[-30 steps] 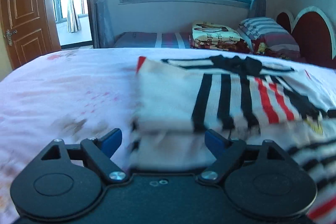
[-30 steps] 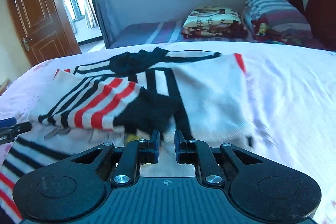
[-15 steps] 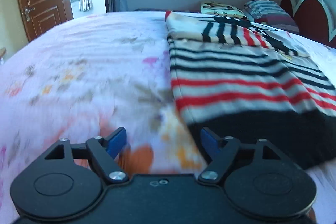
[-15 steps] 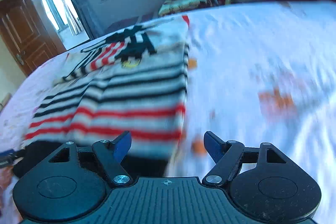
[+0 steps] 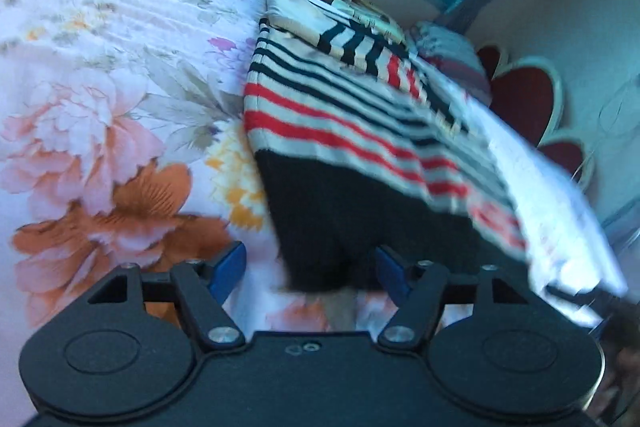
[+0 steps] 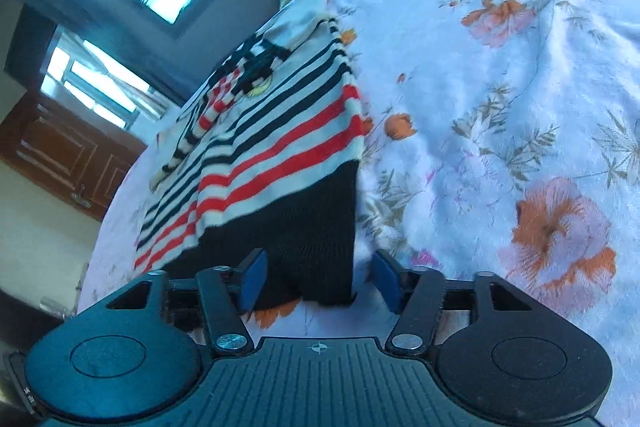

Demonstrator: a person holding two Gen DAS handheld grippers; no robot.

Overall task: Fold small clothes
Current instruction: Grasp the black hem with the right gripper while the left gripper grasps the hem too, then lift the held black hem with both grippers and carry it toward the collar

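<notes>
Closing tongs (image 6: pixel 314 277), striped sweater (image 6: pixel 280 147), no legible writing

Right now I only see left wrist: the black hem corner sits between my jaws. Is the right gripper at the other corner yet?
Observer: Yes. The right gripper straddles the other corner of the sweater's black hem. Its jaws are closing, and the pads are not pressing on the fabric yet.
Operator: Is the corner centred between them?
Observer: No. A strip of the floral bedsheet shows between the hem's side edge and the sheet-side pad. The hem runs right up to the other pad.
</notes>
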